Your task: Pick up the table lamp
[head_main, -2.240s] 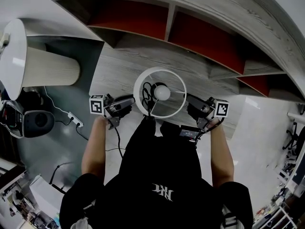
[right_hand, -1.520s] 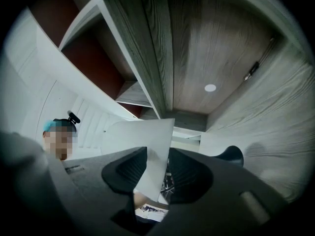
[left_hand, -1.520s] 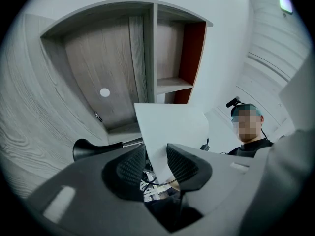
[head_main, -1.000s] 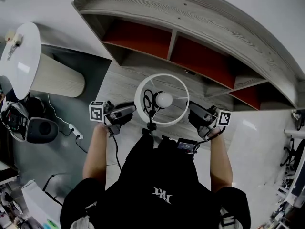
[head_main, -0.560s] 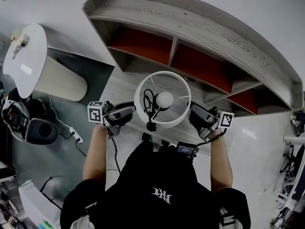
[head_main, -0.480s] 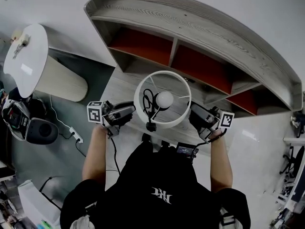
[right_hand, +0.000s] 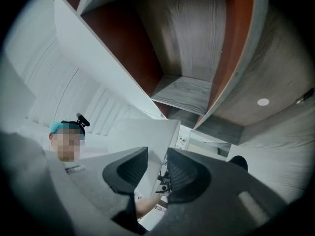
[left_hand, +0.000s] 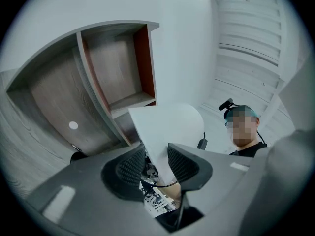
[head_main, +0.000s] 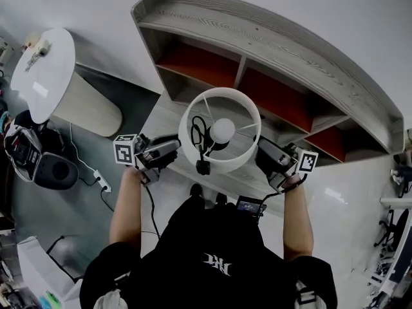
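While our left claw [left_hand: 156, 151] pinches the lamp [head_main: 223, 129] by its shade [left_hand: 172, 127] wall and our right claw [right_hand: 157, 154], its jaws just closing further, nips the far wall, we judge the thin shade could buckle or slip, dropping the lamp that hangs between both claws. We read no writing: the cubes [head_main: 126, 152] bear only square markers, and the shirt logo [head_main: 216, 262] is unclear.

Matt white lampshade [head_main: 222, 166], grey wood-grain shelf [head_main: 270, 34]
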Demonstrator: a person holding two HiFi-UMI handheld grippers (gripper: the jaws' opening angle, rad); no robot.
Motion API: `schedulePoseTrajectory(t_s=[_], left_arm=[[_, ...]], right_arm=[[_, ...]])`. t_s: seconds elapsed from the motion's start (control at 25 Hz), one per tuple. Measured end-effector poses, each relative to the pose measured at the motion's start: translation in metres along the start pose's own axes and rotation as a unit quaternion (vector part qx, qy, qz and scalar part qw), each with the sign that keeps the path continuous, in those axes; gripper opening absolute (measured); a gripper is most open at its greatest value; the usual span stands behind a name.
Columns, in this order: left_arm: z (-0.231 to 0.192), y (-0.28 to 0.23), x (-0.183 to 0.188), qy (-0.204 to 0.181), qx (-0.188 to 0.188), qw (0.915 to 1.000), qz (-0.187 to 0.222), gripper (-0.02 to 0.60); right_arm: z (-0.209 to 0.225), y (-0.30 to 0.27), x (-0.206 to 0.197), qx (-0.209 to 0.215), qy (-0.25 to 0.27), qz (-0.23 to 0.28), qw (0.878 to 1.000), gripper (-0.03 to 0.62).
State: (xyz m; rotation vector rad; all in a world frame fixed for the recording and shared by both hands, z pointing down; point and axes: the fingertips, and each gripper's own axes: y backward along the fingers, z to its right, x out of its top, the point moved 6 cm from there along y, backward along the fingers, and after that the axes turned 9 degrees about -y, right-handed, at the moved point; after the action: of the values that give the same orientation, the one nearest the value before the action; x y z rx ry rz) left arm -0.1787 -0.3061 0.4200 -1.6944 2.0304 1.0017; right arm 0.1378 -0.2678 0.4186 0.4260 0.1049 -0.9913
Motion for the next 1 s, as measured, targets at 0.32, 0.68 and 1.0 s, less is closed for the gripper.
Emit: schedulePoseTrajectory(t_s=[0.32,0.68,1.0], left_arm=[[0.023,0.002,0.013,-0.026,0.008,0.9996,0.008,0.146],[0.042,-0.003,0.030,-0.050,0.011,0.9985,0.020,0.147],[0.060,-0.010,0.045,-0.075,0.013,0.9968,0.027,0.147]], right_arm=[[-0.017,-0.013,0.004,0.014,0.021,-0.014,1.000,0.123],[-0.034,-0.025,0.017,0.035,0.034,-0.018,0.999,0.123],[-0.058,-0.039,0.022,0.056,0.040,-0.018,0.997,0.123]])
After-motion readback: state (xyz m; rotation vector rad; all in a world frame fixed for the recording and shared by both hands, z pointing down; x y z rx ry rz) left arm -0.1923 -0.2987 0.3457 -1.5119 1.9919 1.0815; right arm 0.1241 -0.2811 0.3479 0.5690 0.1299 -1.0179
